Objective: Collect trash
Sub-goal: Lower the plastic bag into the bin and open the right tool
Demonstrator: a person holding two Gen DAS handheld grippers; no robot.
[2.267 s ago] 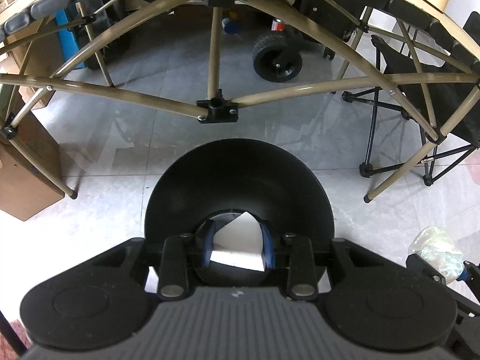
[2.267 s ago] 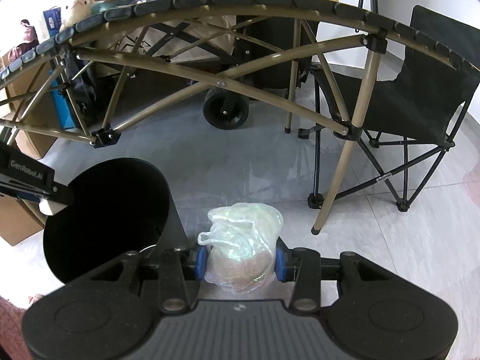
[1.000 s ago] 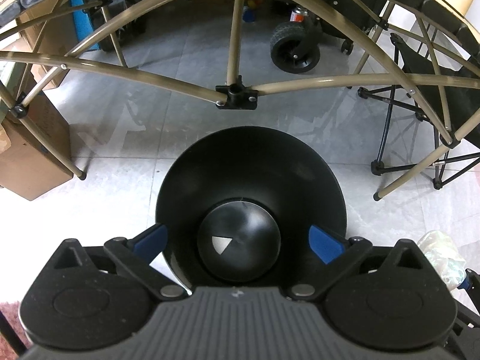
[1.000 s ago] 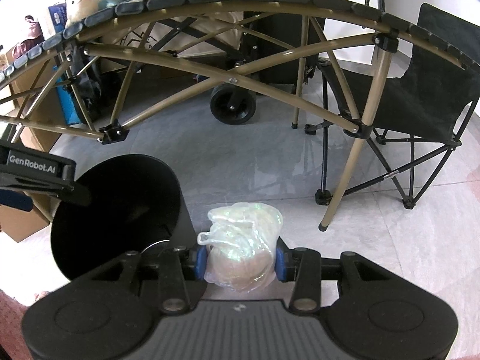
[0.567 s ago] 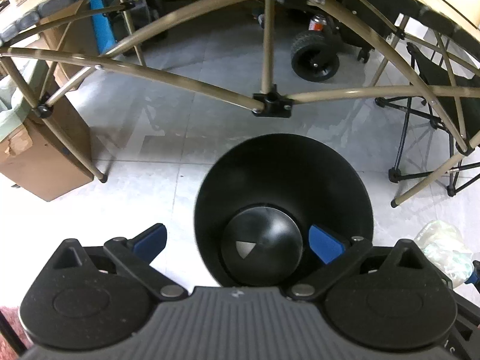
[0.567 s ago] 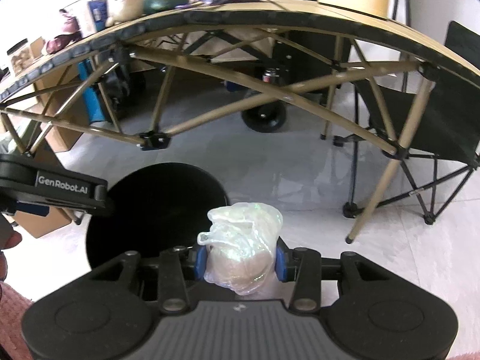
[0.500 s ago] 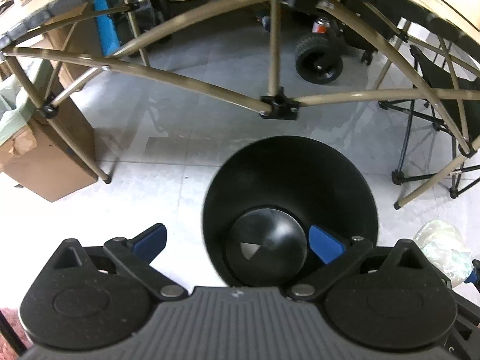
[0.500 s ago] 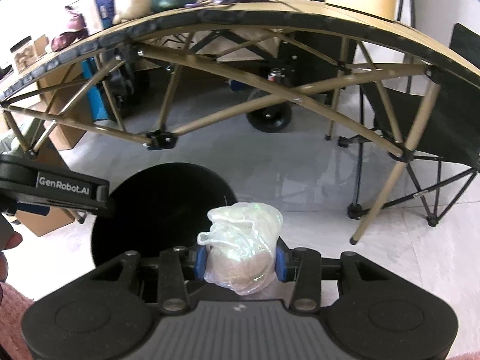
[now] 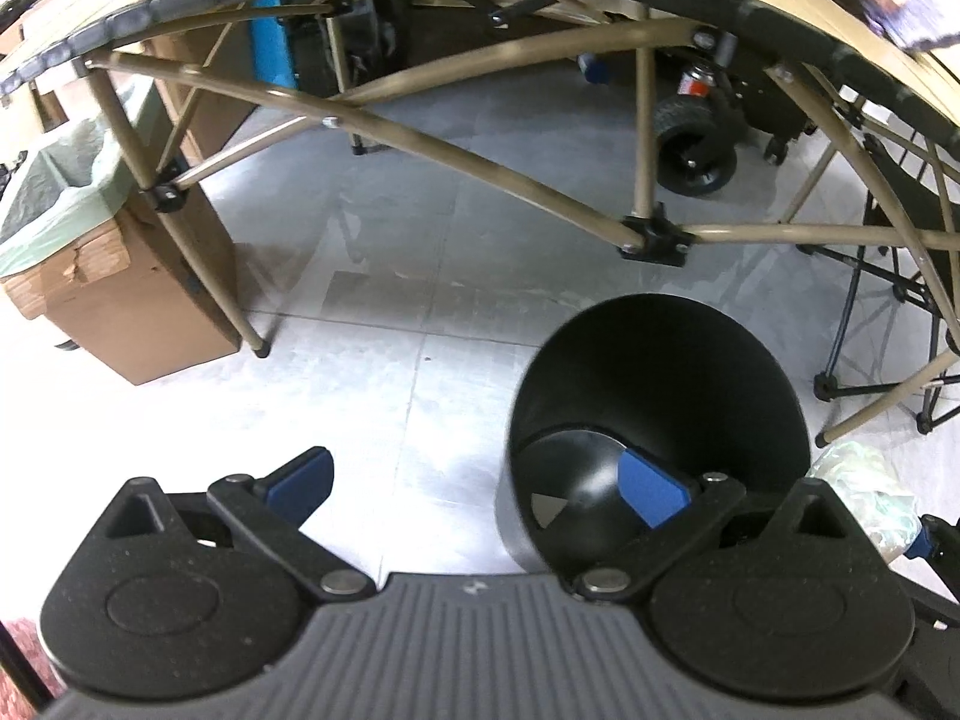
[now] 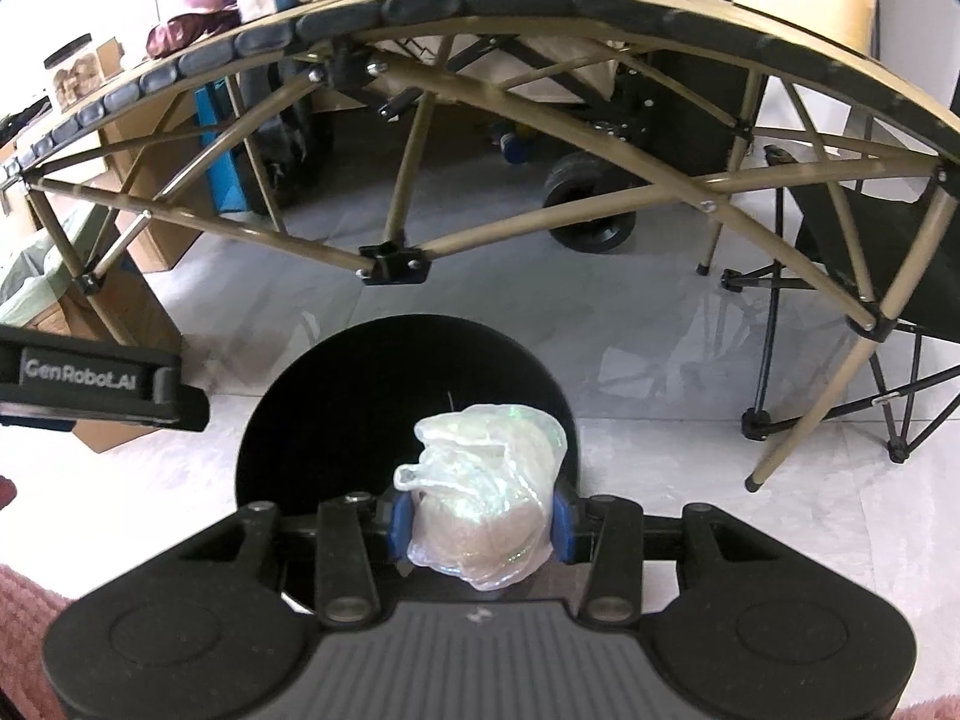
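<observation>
One round black plastic bin on the pale tiled floor, one crumpled bag of trash, two hand-held grippers.

From the left wrist view, the left hand-held gripper (image 9: pixel 477 483) stands released, its two blue pads spread wide with nothing between them; the right-hand pad overlaps the mouth of the round black plastic bin (image 9: pixel 660 396), whose bottom holds one small pale scrap (image 9: pixel 549 507). One cardboard box lined with green film (image 9: pixel 120 276) sits at the left, and the crumpled translucent plastic bag (image 9: pixel 864 480) peeks in at the right edge. From the right wrist view, the right hand-held gripper (image 10: pixel 478 525) is clenched on that bag (image 10: pixel 486 504), directly over the bin's (image 10: pixel 336 420) opening. Only this view shows the things piled on the folding tabletop (image 10: pixel 420 6) and one black folding chair (image 10: pixel 870 252).
</observation>
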